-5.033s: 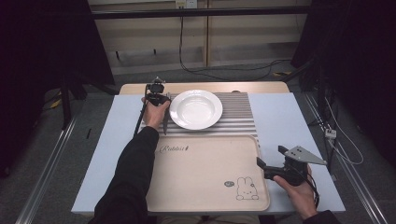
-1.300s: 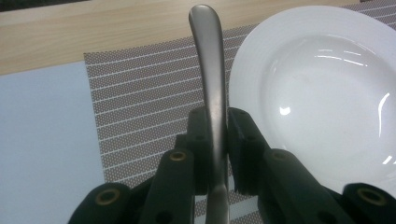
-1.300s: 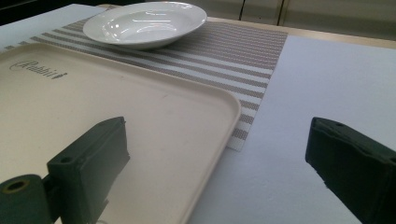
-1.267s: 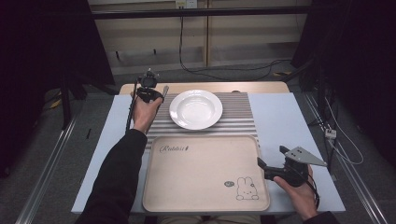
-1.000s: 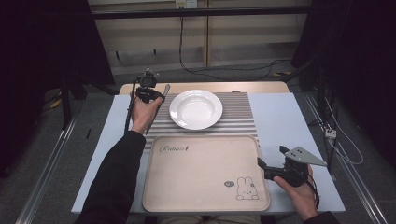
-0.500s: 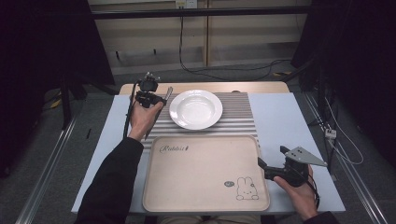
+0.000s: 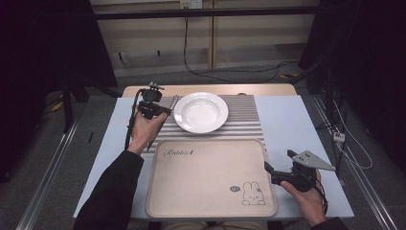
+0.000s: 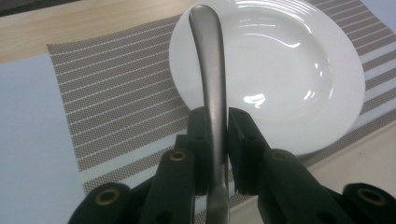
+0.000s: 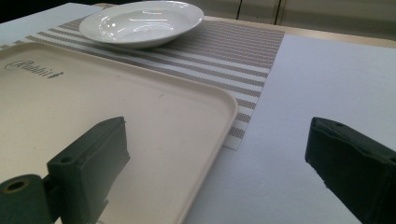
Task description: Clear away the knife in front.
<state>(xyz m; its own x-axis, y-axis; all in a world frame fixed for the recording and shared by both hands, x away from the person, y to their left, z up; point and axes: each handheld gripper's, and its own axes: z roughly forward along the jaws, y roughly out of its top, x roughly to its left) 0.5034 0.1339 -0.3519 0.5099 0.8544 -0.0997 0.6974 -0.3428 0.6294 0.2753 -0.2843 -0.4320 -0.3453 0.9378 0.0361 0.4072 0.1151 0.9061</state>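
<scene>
Two grippers logged: my left gripper (image 8: 217, 140) pinched a metal utensil handle (image 8: 210, 70) beside the white plate (image 7: 200, 112), presumably for laying; right gripper (image 9: 224, 177) spread, idle.

Metal utensil (image 8: 211, 70) of unclear kind, lower end cut off by frame bottom. Plate (image 8: 280, 70) partly hidden behind its handle.

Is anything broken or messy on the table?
No, nothing stands out. The white plate sits whole on the striped mat, and the tray is bare and flat. The left gripper holds a metal utensil handle beside the plate.
</scene>
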